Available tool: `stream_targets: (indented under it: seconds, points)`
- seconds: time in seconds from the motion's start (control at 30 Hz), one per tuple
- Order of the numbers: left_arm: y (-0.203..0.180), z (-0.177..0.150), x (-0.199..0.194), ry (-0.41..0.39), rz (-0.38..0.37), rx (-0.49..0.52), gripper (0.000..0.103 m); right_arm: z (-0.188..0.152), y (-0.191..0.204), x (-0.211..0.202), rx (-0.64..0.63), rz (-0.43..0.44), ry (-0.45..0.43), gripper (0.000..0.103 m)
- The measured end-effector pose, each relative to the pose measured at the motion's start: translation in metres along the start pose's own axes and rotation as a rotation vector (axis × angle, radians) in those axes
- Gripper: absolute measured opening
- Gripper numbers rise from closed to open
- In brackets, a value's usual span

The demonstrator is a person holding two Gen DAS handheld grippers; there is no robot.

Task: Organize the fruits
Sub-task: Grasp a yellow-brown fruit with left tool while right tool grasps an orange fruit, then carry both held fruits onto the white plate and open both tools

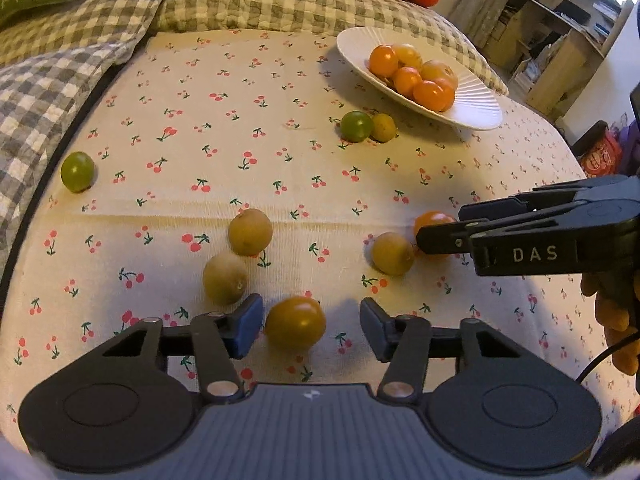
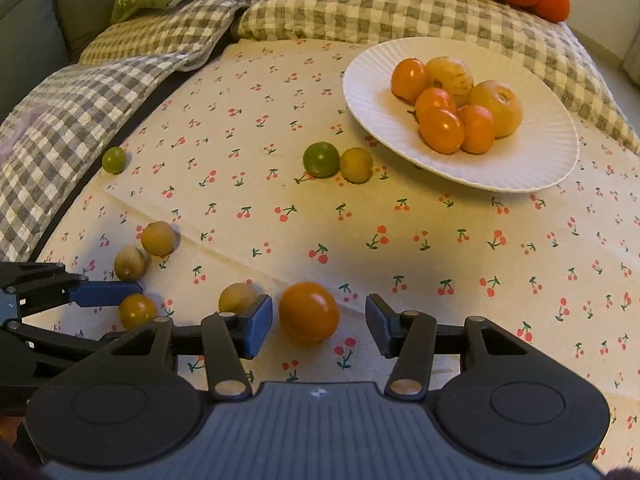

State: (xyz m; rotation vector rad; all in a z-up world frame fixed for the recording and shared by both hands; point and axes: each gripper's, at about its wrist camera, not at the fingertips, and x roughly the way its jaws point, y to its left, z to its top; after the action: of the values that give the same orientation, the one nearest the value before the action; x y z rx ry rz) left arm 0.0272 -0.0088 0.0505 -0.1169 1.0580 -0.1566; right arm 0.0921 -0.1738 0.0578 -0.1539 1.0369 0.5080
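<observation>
Both jaws apart, nothing clamped: left gripper (image 1: 312, 326) straddles a yellow-orange tomato (image 1: 295, 322), touching only one pad; right gripper (image 2: 319, 326) straddles an orange tomato (image 2: 309, 313), gaps both sides. Risk: off-centre closing rolls them across the tablecloth (image 2: 400, 240), short of the plate (image 2: 368, 92); over-squeezing bruises them.

A matt printed cloth (image 2: 400, 240) is spread under smooth, glossy tomatoes (image 2: 309, 313). The plate (image 2: 372, 80) is seen as white, ribbed and faintly shiny. The grippers (image 1: 312, 326) are made of matt black plastic with bright metal pins, and a quilted checked blanket (image 2: 360, 4) looks soft
</observation>
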Motion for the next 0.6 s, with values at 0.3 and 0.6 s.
stream_targets:
  seconds: [0.3, 0.6]
  points:
    - [0.0, 0.001, 0.0, 0.0, -0.008, -0.003, 0.024, 0.001, 0.003, 0.01, -0.023, -0.021, 0.013, 0.038]
    - [-0.002, 0.001, -0.001, -0.011, 0.005, 0.016, 0.023, 0.004, 0.007, 0.01, -0.025, -0.029, -0.014, 0.029]
